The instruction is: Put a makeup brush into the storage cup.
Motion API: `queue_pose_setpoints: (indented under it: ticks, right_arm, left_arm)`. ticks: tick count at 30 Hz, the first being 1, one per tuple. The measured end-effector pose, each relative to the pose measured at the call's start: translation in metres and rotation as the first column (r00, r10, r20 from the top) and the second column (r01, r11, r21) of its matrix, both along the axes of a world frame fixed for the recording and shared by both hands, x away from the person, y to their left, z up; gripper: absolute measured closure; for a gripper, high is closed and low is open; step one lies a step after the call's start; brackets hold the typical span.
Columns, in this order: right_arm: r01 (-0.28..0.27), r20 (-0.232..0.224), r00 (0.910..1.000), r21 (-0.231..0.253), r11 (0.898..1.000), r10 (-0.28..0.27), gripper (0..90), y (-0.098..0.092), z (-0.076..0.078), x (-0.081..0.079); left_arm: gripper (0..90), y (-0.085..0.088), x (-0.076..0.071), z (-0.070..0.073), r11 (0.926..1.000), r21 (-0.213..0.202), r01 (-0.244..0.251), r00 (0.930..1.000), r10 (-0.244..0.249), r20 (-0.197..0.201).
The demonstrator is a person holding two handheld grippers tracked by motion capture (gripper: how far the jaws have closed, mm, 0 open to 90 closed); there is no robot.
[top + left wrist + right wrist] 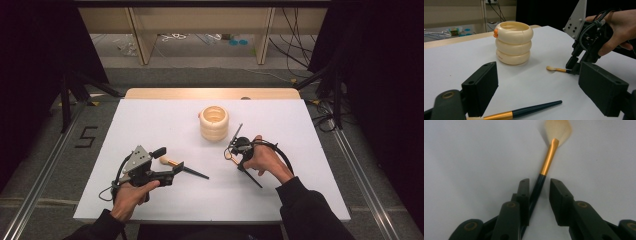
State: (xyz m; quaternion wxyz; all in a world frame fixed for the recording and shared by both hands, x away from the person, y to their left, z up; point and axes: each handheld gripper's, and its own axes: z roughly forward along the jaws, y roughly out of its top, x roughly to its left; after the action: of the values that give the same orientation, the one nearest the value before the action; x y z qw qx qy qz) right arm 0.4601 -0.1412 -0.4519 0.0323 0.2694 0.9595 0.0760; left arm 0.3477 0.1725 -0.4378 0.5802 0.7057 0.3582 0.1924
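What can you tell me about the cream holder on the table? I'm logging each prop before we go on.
The holder looks like three stacked, rounded rings in glossy cream, plastic or ceramic by the sheen, with an open top and a small orange bump at its upper rim. It stands upright on the white table, toward the far middle. Nothing touches it: both brushes and both grippers are nearer the person. Its inside cannot be made out.
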Motion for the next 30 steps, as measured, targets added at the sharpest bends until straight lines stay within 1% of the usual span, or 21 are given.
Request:
queue_pose_setpoints:
  ticks: [3, 4, 6, 9, 10, 13, 16, 17, 18, 19, 20, 23, 24, 27, 28, 29, 30]
  right_arm:
    - [0.009, -0.014, 0.9999, -0.006, 1.000, -0.009, 74.0, 0.0008, -0.0005, 0.0005]
    - [0.013, -0.027, 0.9995, -0.006, 1.000, -0.013, 75.4, 0.0006, -0.0011, 0.0012]
    - [0.016, -0.027, 0.9995, -0.005, 1.000, -0.016, 76.2, 0.0005, -0.0011, 0.0012]
    - [0.026, -0.039, 0.9989, -0.005, 1.000, -0.027, 78.1, -0.0001, -0.0012, 0.0023]
    - [0.032, -0.049, 0.9983, -0.007, 0.999, -0.032, 79.1, -0.0001, -0.0011, 0.0029]
    - [0.031, -0.045, 0.9985, -0.005, 1.000, -0.031, 80.0, -0.0002, -0.0017, 0.0039]
    - [0.035, -0.057, 0.9977, -0.016, 0.999, -0.036, 81.5, 0.0006, -0.0012, 0.0050]
    - [0.046, -0.054, 0.9975, -0.019, 0.999, -0.047, 81.9, 0.0015, -0.0017, 0.0051]
    - [0.020, -0.053, 0.9984, -0.025, 1.000, -0.021, 82.5, 0.0016, -0.0024, 0.0077]
    - [0.020, -0.053, 0.9984, -0.025, 1.000, -0.021, 82.5, 0.0016, -0.0024, 0.0077]
    - [0.008, -0.047, 0.9988, -0.045, 0.999, -0.010, 82.7, 0.0014, -0.0020, 0.0088]
    - [0.001, -0.046, 0.9989, -0.055, 0.999, -0.004, 83.1, 0.0033, -0.0022, 0.0088]
    - [0.017, -0.055, 0.9983, -0.048, 0.999, -0.019, 83.1, 0.0053, -0.0020, 0.0073]
    - [0.022, -0.057, 0.9981, -0.052, 0.998, -0.025, 83.2, 0.0062, -0.0017, 0.0067]
    - [0.021, -0.054, 0.9983, -0.053, 0.998, -0.023, 83.2, 0.0062, -0.0017, 0.0067]
    - [-0.001, -0.042, 0.9991, -0.066, 0.998, -0.002, 83.2, 0.0049, -0.0013, 0.0079]
    - [-0.003, -0.042, 0.9991, -0.067, 0.998, 0.000, 83.2, 0.0048, -0.0008, 0.0078]
  left_arm:
    - [15.7, 0.0001, 0.0000, 0.0000, 1.0000, 0.000, 0.000, 1.0000, 0.000, 0.000]
    - [15.8, 0.0001, 0.0000, 0.0000, 1.0000, 0.000, 0.000, 1.0000, 0.000, 0.001]
    - [15.8, 0.0000, 0.0000, 0.0000, 1.0000, 0.000, 0.000, 1.0000, 0.000, 0.000]
    - [15.7, 0.0002, 0.0000, 0.0001, 1.0000, 0.000, 0.000, 1.0000, 0.000, 0.000]
    - [15.8, 0.0001, 0.0001, 0.0000, 1.0000, 0.000, 0.000, 1.0000, 0.000, 0.001]
    - [15.8, 0.0000, 0.0000, 0.0000, 1.0000, 0.001, -0.001, 1.0000, 0.001, 0.000]
    - [15.7, 0.0004, 0.0001, 0.0001, 1.0000, 0.005, 0.000, 1.0000, 0.000, 0.000]
    - [15.8, 0.0005, 0.0001, 0.0001, 1.0000, 0.005, 0.000, 1.0000, 0.000, 0.000]
    - [15.7, 0.0005, 0.0001, 0.0001, 1.0000, 0.004, 0.000, 1.0000, 0.000, 0.000]
    - [15.8, 0.0005, 0.0001, 0.0001, 1.0000, 0.004, 0.000, 1.0000, 0.000, 0.000]
    - [15.8, 0.0006, 0.0001, 0.0001, 1.0000, 0.004, 0.000, 1.0000, 0.000, 0.000]
    - [15.8, 0.0005, 0.0000, 0.0001, 1.0000, 0.004, 0.001, 1.0000, -0.001, 0.000]
    - [15.8, 0.0005, 0.0000, 0.0001, 1.0000, 0.004, 0.001, 1.0000, -0.001, 0.000]
    - [15.9, 0.0007, 0.0000, 0.0003, 1.0000, 0.004, 0.001, 1.0000, -0.001, -0.001]
    - [15.8, 0.0008, 0.0001, 0.0003, 1.0000, 0.004, 0.002, 1.0000, -0.002, -0.001]
    - [15.8, 0.0009, 0.0002, 0.0004, 1.0000, 0.005, 0.002, 1.0000, -0.002, -0.001]
    - [15.8, 0.0009, 0.0002, 0.0004, 1.0000, 0.005, 0.002, 1.0000, -0.002, -0.001]
